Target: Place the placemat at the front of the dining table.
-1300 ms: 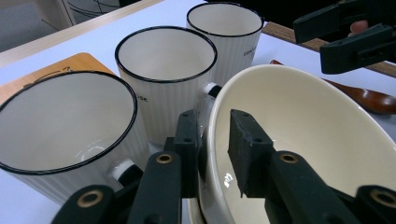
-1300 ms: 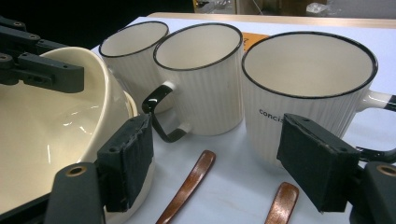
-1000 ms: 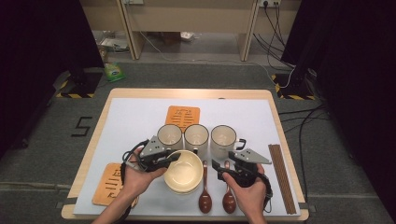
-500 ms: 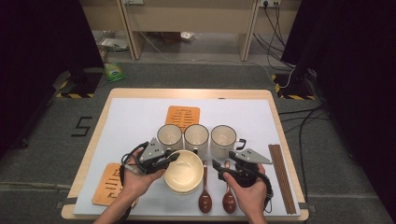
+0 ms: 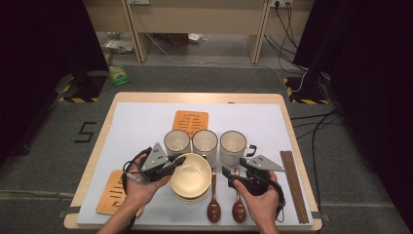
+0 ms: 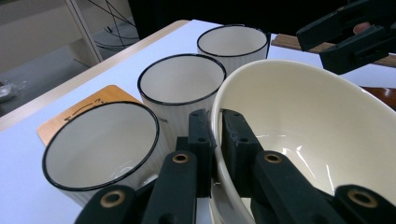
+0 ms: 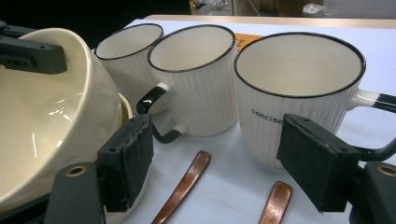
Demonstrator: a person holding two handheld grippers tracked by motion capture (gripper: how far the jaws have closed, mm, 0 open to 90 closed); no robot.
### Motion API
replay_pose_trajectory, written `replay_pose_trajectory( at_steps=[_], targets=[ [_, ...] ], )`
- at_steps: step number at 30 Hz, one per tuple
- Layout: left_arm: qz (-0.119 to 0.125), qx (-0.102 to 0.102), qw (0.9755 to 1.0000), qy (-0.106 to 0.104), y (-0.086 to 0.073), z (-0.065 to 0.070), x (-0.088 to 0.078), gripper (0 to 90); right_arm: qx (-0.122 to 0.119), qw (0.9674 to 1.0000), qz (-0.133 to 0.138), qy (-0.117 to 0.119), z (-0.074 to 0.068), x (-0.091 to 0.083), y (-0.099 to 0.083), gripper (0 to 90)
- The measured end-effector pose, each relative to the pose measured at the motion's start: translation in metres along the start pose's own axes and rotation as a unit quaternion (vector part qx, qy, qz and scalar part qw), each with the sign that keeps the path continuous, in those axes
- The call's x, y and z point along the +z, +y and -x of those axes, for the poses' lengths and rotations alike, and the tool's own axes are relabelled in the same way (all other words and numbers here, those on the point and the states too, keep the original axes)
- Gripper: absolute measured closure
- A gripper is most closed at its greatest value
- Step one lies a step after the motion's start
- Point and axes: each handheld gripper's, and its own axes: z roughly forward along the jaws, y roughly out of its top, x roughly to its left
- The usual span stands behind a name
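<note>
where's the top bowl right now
In the high view the top bowl sits tilted on the bowl stack near the front edge, just before the mugs, its rim clamped by the left gripper.

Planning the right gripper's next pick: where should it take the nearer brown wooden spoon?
Probably the brown wooden spoon's thin handle, from above, jaws straddling its width. It lies flat, handle toward the white ribbed mug; the broad bowl end looks harder to pinch. The right gripper stands open.

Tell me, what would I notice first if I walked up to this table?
Probably the cream bowl near the front of the table, tipped up off a stack of bowls, its rim pinched by the left gripper. Right behind it stand three white mugs with black rims, side by side in a row. The right gripper waits open over two brown wooden spoons.
</note>
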Motion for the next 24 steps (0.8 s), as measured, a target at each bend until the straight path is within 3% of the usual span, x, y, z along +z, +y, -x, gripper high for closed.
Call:
replay_pose_trajectory(
  at_steps=[17,24],
  targets=[
    [0.030,-0.018,0.9994,0.008,0.007,-0.006,-0.010,82.2,0.001,1.0000,0.001,-0.001,0.001,0.000,0.000,26.8],
    [0.032,-0.017,0.9993,0.012,0.011,-0.008,-0.011,82.2,0.001,1.0000,0.002,-0.001,0.001,-0.001,0.000,26.8]
  ],
)
